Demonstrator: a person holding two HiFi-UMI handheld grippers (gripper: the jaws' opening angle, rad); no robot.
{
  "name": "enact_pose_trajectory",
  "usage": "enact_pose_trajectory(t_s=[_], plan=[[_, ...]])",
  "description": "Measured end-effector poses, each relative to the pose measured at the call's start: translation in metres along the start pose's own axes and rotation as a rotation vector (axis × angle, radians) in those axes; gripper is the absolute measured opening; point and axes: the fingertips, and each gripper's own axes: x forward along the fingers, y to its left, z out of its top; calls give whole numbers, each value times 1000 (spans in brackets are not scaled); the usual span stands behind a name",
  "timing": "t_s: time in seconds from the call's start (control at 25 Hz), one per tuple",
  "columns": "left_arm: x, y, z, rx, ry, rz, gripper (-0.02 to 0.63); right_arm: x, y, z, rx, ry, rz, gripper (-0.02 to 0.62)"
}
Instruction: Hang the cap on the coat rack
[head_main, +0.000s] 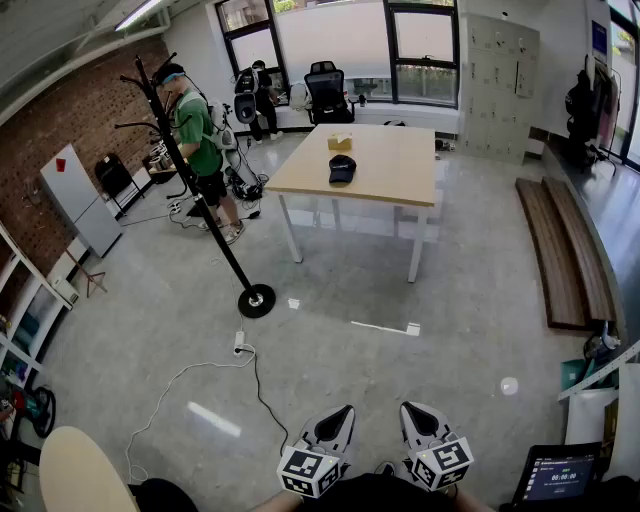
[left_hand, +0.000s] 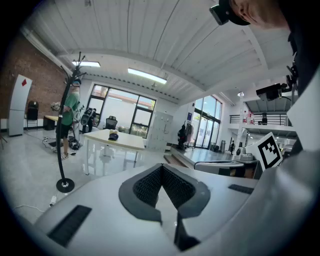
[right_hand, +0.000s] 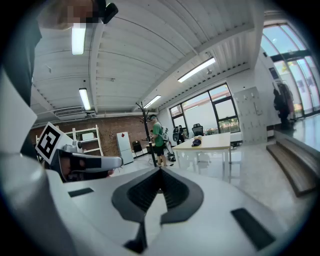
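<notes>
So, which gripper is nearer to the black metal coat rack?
Left. The left gripper is below-right of the black metal coat rack; the right gripper is farther right.

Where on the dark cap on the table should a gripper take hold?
Grip the cap at its near rim, probably, coming over the near edge of the table: it lies flat, with a tan box just beyond. Brim too small to tell.

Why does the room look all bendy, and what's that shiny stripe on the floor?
Head view: the wide lens bows the coat rack and the walls; the stripe looks like ceiling light glaring off the floor. Left gripper view: fisheye, with a dark round border and a curved ceiling. Right gripper view: the same curving, and the windows are washed bright.
</notes>
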Motion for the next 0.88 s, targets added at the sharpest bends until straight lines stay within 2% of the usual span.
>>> enact_pose_trajectory(t_s=[0.4,0.6,0.88], plan=[[22,-22,-18,-34,16,36,5,-13,-35,-12,7,27,19,3],[30,-13,-17,-46,17,75,5,-4,-46,-4,44,-18,34,4],[60,17,-9,-71,14,76,5,34,-64,2,60,-11,35,5]])
